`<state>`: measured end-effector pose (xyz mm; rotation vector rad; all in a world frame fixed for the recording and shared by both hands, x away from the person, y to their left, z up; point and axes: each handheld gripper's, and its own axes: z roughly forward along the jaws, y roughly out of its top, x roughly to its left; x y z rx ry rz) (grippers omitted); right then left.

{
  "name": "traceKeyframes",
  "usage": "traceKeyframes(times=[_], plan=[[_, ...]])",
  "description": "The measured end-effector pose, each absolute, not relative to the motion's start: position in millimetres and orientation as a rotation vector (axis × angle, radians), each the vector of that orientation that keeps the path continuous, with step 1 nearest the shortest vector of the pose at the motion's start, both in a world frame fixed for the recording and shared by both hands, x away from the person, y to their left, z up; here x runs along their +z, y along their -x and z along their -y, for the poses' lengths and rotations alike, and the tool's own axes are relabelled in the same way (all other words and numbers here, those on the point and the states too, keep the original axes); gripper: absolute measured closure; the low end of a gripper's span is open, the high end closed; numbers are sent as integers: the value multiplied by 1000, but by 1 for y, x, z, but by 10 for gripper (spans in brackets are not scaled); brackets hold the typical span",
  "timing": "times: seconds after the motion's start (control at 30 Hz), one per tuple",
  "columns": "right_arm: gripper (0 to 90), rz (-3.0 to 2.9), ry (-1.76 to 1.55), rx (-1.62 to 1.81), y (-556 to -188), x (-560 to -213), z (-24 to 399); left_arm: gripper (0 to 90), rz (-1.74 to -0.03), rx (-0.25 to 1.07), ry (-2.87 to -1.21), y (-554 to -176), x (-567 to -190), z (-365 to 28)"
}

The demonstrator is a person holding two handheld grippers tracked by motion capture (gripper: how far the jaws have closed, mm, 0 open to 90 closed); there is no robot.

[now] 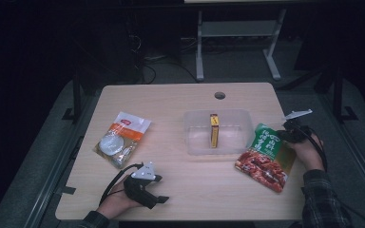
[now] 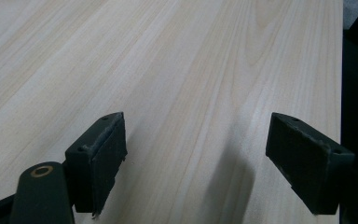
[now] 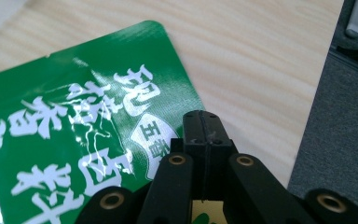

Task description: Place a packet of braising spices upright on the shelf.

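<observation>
Green pouch point(image 1: 266, 156) lies long axis 11-to-5 o'clock; right tool point(image 3: 202, 125) pinches its edge; left tool point(image 2: 196, 158) spread wide over the bench point(image 1: 180, 102).

- The pale wooden counter point(image 1: 180, 99) lies bare along its far edge, apart from a small round hole point(image 1: 219, 95).
- At the middle stands a clear plastic tub point(image 1: 195, 137) with an upright yellow box point(image 1: 214, 130) inside.
- An orange-and-white food pouch point(image 1: 122, 138) lies left; open wood separates it from the tub.
- A green-and-red foil pouch point(image 1: 265, 156) lies just right of the tub, leaving little room between.
- The near middle strip is open wood.
</observation>
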<state>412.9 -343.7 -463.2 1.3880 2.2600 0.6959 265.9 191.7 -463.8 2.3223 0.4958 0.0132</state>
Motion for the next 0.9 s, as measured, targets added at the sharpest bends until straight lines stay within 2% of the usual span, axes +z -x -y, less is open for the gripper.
traceKeyframes(times=[0.37,0.9], plan=[[900,-2312,-1351,673,-388,-461,346,195,-497,7,-2321,-265,-464,-190],[900,-2436,-1226,627,-343,-456,326,196,-492,5,-2319,-264,-464,-189]])
